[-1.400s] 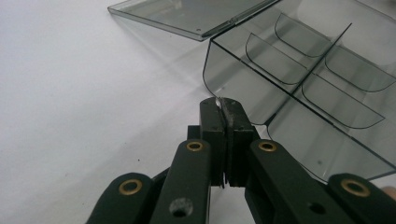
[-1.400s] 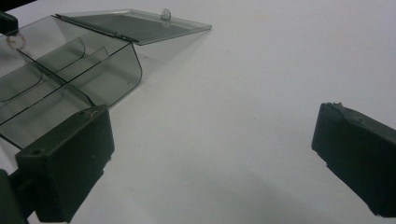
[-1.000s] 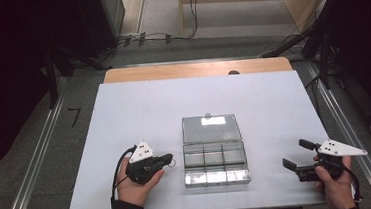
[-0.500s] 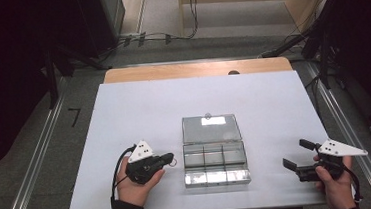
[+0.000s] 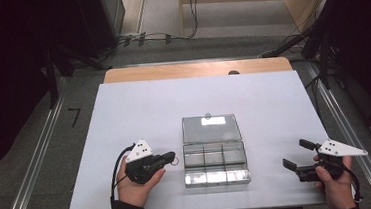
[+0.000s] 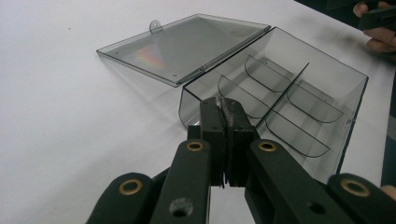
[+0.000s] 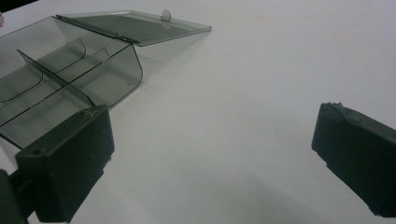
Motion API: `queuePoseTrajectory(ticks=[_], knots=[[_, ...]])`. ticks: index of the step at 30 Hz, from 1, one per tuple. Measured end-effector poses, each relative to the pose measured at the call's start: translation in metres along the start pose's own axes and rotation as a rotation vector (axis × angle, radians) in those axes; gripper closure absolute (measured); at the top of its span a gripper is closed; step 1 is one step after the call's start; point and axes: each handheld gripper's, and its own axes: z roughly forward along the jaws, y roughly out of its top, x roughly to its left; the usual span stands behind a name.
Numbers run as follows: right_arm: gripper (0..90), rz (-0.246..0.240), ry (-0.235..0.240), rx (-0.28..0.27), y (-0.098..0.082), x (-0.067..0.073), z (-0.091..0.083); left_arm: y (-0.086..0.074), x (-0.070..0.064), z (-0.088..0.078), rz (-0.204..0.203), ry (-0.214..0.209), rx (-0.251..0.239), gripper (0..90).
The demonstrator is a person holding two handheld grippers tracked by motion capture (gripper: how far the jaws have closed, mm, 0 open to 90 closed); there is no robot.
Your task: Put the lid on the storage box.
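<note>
Counter (image 5: pixel 138 108): big white top, mostly bare, and everything you care about sits toward your edge of it.

Box (image 5: pixel 212 155): clear plastic organiser, near the middle of the counter between your two hands. Its long axis runs left to right across you. Dividers split it into small compartments, and as far as I can tell they hold nothing.

Lid (image 5: pixel 210 128): swung fully open and lying flat on the counter on the far side of the box, hinged along the box's far long edge, little hang tab pointing away from you.

Left hand-held gripper (image 5: pixel 170 158): your nearer one by a lot. It points right, straight at the box's left short end, just beside it but not touching. Jaws are pressed together, and there's a tiny reddish ring-like thing (image 5: pixel 176 161) right at the tips. Looks pinched there, but it's too small to be sure. In the left gripper view the tips (image 6: pixel 223 106) sit at the near corner of the box.

Right hand-held gripper (image 5: pixel 297 155): well off to the right of the box, jaws spread wide with nothing between them, resting low by the counter edge.

What the next move hangs on: I'd guess a short push rightward over the box's left wall with your left hand, then let go above a compartment.
</note>
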Motion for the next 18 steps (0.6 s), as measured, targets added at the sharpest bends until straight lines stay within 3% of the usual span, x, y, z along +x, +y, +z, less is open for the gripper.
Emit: queuePoseTrajectory(ticks=[18], knots=[[0.0,0.005,0.005,-0.003,0.0000,0.0000,0.0004,0.0076,-0.0060,-0.0005,0.006,-0.018,-0.023,88.1]])
